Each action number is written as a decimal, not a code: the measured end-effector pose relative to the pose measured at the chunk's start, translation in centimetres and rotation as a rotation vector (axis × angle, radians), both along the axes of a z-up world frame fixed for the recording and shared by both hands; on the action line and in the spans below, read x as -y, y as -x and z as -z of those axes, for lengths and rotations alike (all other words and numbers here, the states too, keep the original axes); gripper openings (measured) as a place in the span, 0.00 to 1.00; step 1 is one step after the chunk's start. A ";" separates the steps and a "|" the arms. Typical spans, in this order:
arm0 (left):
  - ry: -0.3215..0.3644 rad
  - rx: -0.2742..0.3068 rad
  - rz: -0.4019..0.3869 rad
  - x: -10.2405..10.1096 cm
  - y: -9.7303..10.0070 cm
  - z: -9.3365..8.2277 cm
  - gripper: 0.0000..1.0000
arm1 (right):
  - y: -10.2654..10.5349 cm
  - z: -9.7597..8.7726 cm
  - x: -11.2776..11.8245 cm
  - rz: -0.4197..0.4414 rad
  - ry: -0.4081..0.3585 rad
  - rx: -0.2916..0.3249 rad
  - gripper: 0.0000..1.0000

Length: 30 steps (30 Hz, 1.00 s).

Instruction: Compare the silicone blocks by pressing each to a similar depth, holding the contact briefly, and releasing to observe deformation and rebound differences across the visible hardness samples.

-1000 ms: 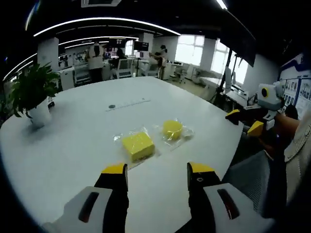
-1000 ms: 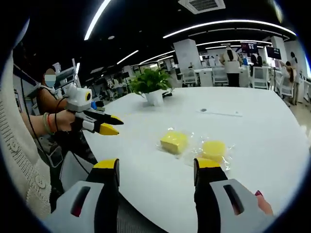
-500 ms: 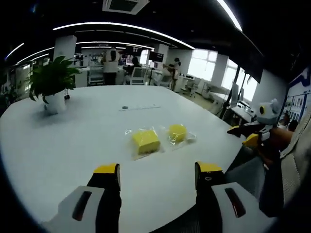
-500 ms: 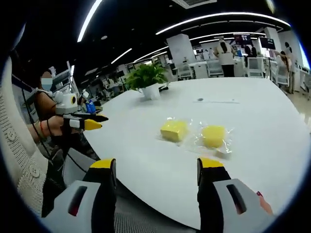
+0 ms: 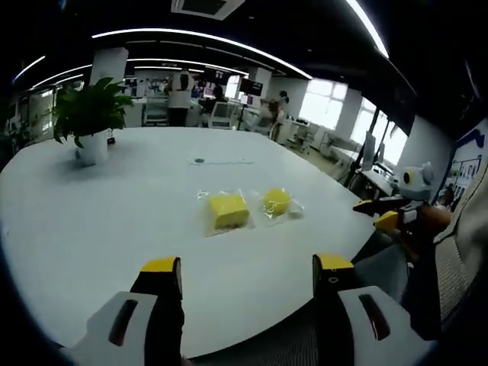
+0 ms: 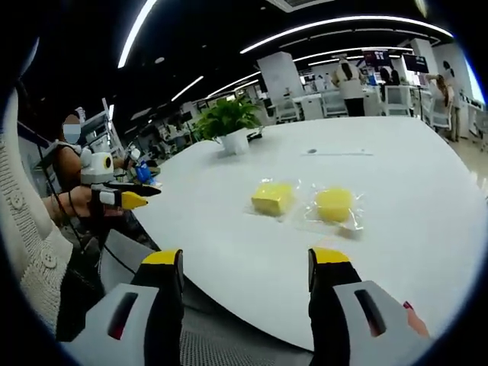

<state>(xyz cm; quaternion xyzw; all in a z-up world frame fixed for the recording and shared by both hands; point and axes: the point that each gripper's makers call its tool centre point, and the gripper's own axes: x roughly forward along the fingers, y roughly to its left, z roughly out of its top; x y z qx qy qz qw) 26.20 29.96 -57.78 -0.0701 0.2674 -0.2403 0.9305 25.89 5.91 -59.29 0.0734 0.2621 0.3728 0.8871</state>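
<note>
Silicone blocks, two of them, lie side by side on the white table, each sealed in a clear plastic wrapper: a square yellow block (image 5: 228, 210) and a round yellow block (image 5: 276, 200). The wrappers sit just beside one another, edges nearly meeting. From my left gripper view the square block is on the left and the round block on the right, both well ahead of my left gripper (image 5: 248, 274) and roughly centred between its jaws, which stand wide apart with nothing between them. From my right gripper view I see the square block (image 6: 272, 197) and the round block (image 6: 333, 204) again well ahead of my right gripper (image 6: 246, 267), whose yellow-tipped jaws are likewise spread and empty, hanging back near the table (image 6: 396, 168) edge. Neither tool touches a block.

Off to the side of each view I can see the other gripper held in a hand out past the table's rim. Farther back a potted plant (image 5: 89, 116) stands on the table, and a thin strip with a small dark disc lies beyond the blocks. People stand among desks in the background.
</note>
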 end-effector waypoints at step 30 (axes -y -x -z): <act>0.021 -0.013 -0.034 -1.1 -0.6 1.1 0.74 | -1.4 -0.2 -2.0 -0.055 0.007 0.021 0.57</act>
